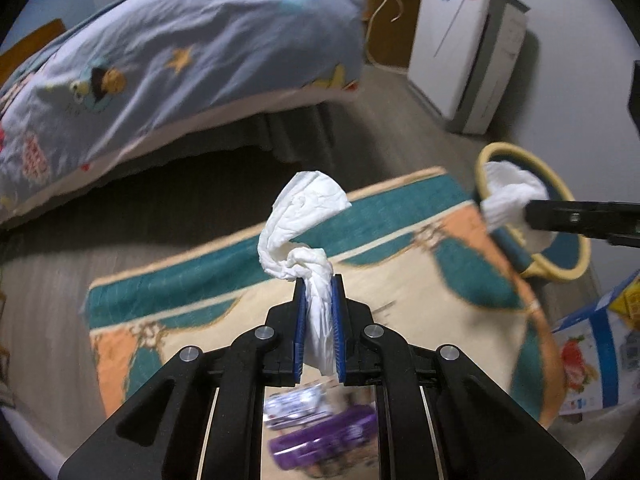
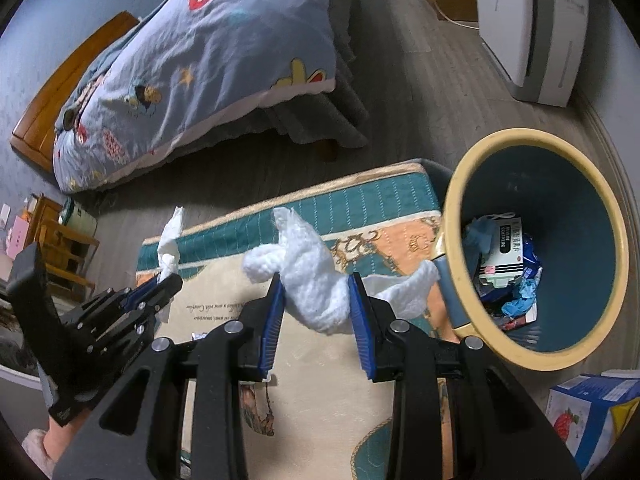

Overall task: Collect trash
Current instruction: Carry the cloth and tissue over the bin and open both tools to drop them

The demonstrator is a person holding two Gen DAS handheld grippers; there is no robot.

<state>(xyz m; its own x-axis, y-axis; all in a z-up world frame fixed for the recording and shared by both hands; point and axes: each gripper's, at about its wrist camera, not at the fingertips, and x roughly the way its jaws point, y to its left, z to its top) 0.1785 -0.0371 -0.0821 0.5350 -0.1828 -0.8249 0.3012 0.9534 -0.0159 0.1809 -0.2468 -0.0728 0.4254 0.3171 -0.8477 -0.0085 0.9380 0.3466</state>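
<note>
1. Fingers of my left gripper (image 1: pixel 319 280) are pressed together on a twisted white tissue (image 1: pixel 304 216); its crumpled top sticks up past the blue pads (image 1: pixel 300 312) and a short tail hangs below them.
2. Fingers of my right gripper (image 2: pixel 316 280) stand a little wider and are clamped on a fluffier white wad (image 2: pixel 316 292), which bulges out to both sides of the pads.
3. From the right wrist view, my left gripper sits off to the left with its tissue lifted clear of the rug (image 2: pixel 320 380).
4. From the left wrist view, my right gripper comes in from the right edge, with its wad in front of the mouth of the bin (image 1: pixel 576 264).
5. Both pieces of trash are held in the air above the patterned teal, orange and cream rug.
6. The round bin, with its yellow rim (image 2: pixel 452 216) and dark blue inside, stands just beside the rug's right edge; it already holds a small carton (image 2: pixel 508 240) and crumpled blue scraps.
7. Below my left gripper, blurred, lie a purple wrapper (image 1: pixel 320 436) and a whitish packet on the rug.
8. A blue and white box (image 2: pixel 592 404) with a strawberry picture sits near the bin.
9. Farther off are the bed with its blue cartoon quilt (image 2: pixel 208 52), the grey wooden floor (image 2: pixel 420 92) and a white appliance (image 2: pixel 532 28) against the wall.
</note>
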